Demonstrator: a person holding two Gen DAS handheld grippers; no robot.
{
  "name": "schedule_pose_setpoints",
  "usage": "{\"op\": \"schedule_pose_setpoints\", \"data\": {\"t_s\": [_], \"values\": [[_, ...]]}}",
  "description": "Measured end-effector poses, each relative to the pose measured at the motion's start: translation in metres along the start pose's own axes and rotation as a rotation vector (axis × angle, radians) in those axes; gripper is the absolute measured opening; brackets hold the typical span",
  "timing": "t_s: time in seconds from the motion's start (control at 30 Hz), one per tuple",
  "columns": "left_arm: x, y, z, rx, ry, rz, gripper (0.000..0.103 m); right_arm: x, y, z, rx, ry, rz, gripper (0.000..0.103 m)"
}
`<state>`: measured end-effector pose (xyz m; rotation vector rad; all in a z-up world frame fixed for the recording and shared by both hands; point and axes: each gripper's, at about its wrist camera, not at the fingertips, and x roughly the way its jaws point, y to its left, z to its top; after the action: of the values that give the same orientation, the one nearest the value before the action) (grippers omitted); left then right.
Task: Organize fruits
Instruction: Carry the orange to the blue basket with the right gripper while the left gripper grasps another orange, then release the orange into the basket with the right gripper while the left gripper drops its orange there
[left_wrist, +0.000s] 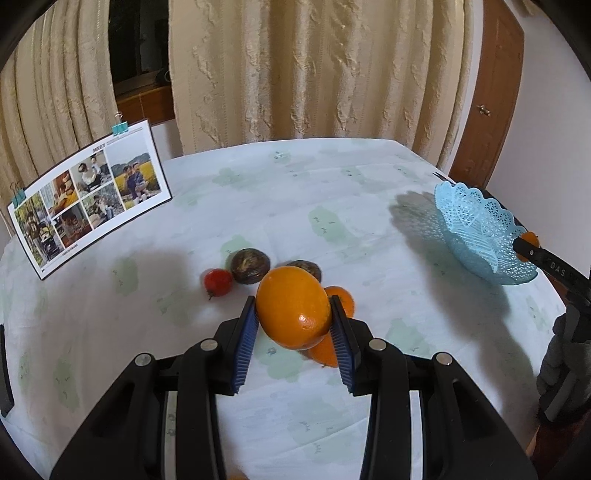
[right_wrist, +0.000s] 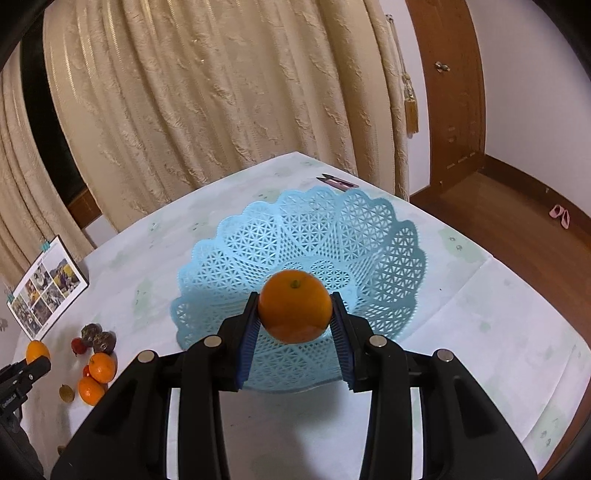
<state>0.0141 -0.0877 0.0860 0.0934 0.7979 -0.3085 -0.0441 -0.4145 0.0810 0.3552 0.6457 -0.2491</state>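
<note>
The left tongs (left_wrist: 293, 326) pinch a large orange (left_wrist: 293, 308) between their blue pads, holding it clear of the worktop (left_wrist: 332, 192). Just beyond and below that orange lie the loose fruits: a small red fruit (left_wrist: 218, 282) ahead to the left, two dark round fruits (left_wrist: 250, 265) side by side ahead of it, and two smaller oranges (left_wrist: 341, 299) partly hidden behind the held one on its right. A photo card (left_wrist: 92, 195) held by teal clips stands well off to the left of these tongs, leaning upright near the worktop's far edge.

The right tongs (right_wrist: 294, 325) pinch a smaller orange (right_wrist: 294, 311), stem end facing up toward the camera, over the near side of a light blue lace-pattern basket (right_wrist: 388, 236). The basket rests on the worktop directly ahead of these tongs, and no fruit shows in the part of it that is visible. Whether the orange touches the basket's inside cannot be told.

From the left wrist view the basket sits far to the right, with the right tongs reaching in over its rim. From the right wrist view the fruit pile lies far to the left, near the left tongs. A cream curtain (right_wrist: 221, 92) hangs behind the worktop.
</note>
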Motion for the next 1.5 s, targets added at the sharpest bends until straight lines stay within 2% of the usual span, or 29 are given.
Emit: {"op": "schedule_pose_setpoints", "data": {"t_s": [0.23, 0.37, 0.43, 0.53, 0.6, 0.77, 1.0, 1.37, 1.4, 1.43, 1.47, 1.5], "values": [[0.003, -0.022, 0.008, 0.037, -0.004, -0.01, 0.039, -0.019, -0.015, 0.002, 0.036, -0.105, -0.03, 0.065], [0.005, -0.039, 0.013, 0.064, -0.009, -0.023, 0.039, -0.035, -0.021, 0.001, 0.06, -0.227, -0.071, 0.091], [0.007, -0.051, 0.017, 0.082, -0.012, -0.031, 0.039, -0.044, -0.026, -0.001, 0.078, -0.31, -0.075, 0.099], [0.01, -0.069, 0.024, 0.109, -0.017, -0.046, 0.039, -0.053, -0.036, -0.004, 0.115, -0.414, -0.065, 0.1], [0.012, -0.084, 0.029, 0.129, -0.023, -0.063, 0.039, -0.053, -0.043, -0.004, 0.13, -0.44, -0.076, 0.1], [0.023, -0.117, 0.04, 0.169, -0.025, -0.101, 0.039, -0.045, -0.058, -0.002, 0.19, -0.404, -0.096, 0.1], [0.043, -0.162, 0.05, 0.22, -0.005, -0.161, 0.039, -0.031, -0.064, -0.004, 0.212, -0.349, -0.128, 0.1], [0.064, -0.212, 0.06, 0.263, 0.015, -0.219, 0.039, -0.025, -0.066, -0.006, 0.229, -0.325, -0.148, 0.1], [0.065, -0.214, 0.059, 0.262, 0.023, -0.219, 0.041, -0.025, -0.066, -0.006, 0.231, -0.324, -0.147, 0.1], [0.065, -0.216, 0.059, 0.258, 0.027, -0.22, 0.056, -0.025, -0.066, -0.006, 0.23, -0.322, -0.147, 0.1], [0.065, -0.215, 0.06, 0.247, 0.023, -0.219, 0.078, -0.024, -0.066, -0.006, 0.228, -0.319, -0.147, 0.1], [0.063, -0.214, 0.06, 0.239, 0.011, -0.213, 0.082, -0.025, -0.066, -0.006, 0.227, -0.317, -0.147, 0.1]]}}
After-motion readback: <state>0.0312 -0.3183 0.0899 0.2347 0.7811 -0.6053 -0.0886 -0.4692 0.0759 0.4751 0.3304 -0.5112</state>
